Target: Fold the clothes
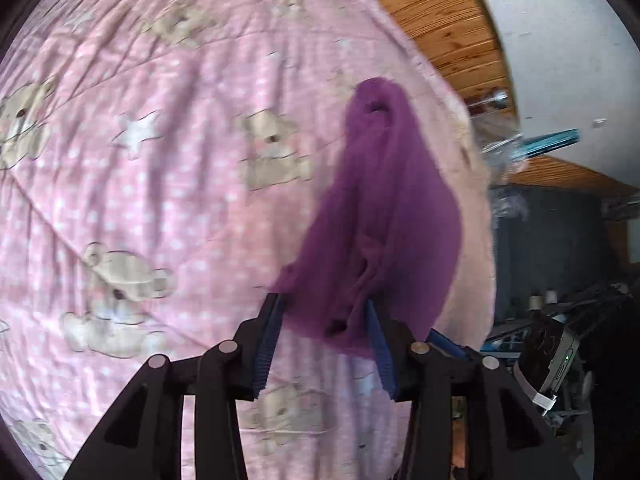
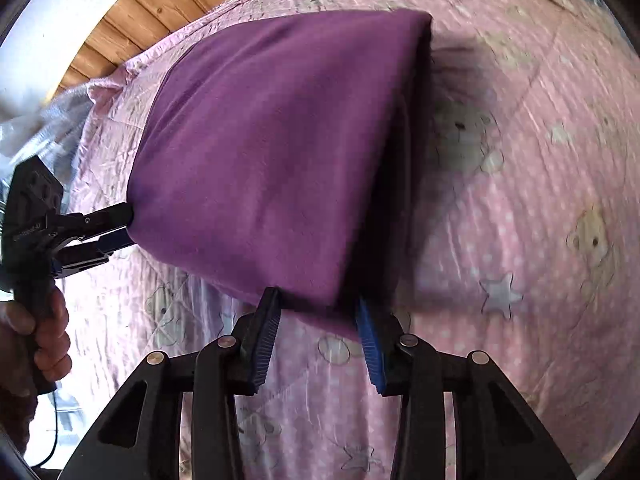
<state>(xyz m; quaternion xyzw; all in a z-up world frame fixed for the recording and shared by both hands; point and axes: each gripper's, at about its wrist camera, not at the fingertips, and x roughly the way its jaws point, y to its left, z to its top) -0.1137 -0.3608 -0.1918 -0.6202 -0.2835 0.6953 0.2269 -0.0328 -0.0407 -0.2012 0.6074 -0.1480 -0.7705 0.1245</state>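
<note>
A purple garment (image 2: 272, 140) hangs folded double in the air above a pink bedspread (image 2: 520, 240). In the right wrist view my right gripper (image 2: 318, 300) is shut on its near lower corner, cloth pinched between the blue pads (image 2: 264, 344). At the far left my left gripper (image 2: 126, 226) clamps the other lower corner, with a person's hand (image 2: 48, 340) on its handle. The left wrist view shows the garment (image 1: 380, 200) edge-on, bunched between the fingers of my left gripper (image 1: 324, 304). The right gripper's black housing (image 1: 552, 352) shows at the right.
The pink bedspread (image 1: 140, 180), printed with teddy bears and stars, fills most of both views. A wood-panelled wall (image 1: 440, 12) and white ceiling lie beyond it. Crinkled clear plastic (image 1: 500, 148) and dark cluttered furniture (image 1: 560, 240) stand past the bed's edge.
</note>
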